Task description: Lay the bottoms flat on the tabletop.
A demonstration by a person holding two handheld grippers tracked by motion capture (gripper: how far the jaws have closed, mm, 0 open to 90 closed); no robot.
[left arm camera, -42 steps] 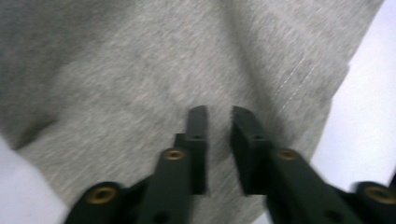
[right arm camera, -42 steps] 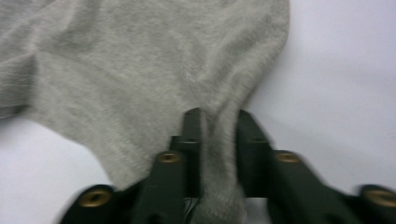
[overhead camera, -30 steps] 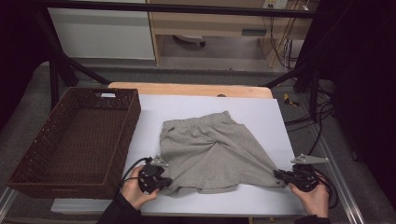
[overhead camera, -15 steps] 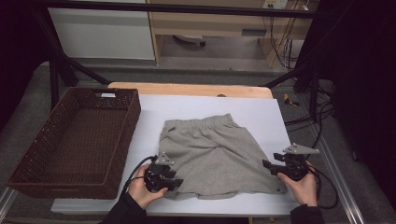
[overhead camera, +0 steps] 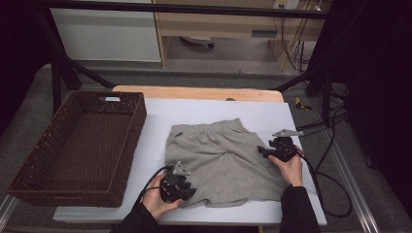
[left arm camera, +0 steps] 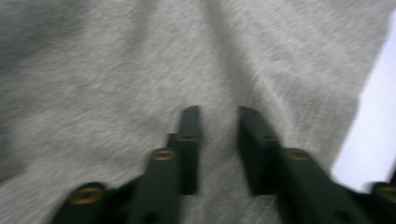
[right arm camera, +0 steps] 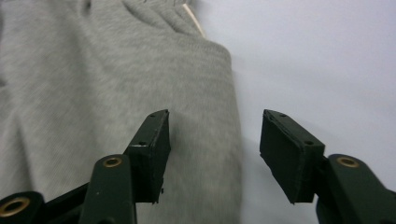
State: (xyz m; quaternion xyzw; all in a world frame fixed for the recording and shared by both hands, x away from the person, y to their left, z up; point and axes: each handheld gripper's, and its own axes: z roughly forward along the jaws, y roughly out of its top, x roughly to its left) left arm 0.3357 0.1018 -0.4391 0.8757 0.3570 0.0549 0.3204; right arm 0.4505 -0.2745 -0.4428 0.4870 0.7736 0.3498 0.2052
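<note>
Grey shorts (overhead camera: 221,162) are lying flat on the counter (overhead camera: 204,114); left claw (overhead camera: 184,190), narrowing with nothing pinched, and right claw (overhead camera: 262,151), gaping, are hovering over opposite edges, likely readying a fold.

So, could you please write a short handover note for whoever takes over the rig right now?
Left claw: open, narrow gap, jaws just closing, nothing between them; over the shorts near the hem.
Right claw: open, straddling the shorts' right edge, not gripping.
Shorts lie flat on the table, waistband away from the person. Basket at left holds nothing.
Done: shorts spread out.
Left: probably fold them and put them in the basket.
</note>
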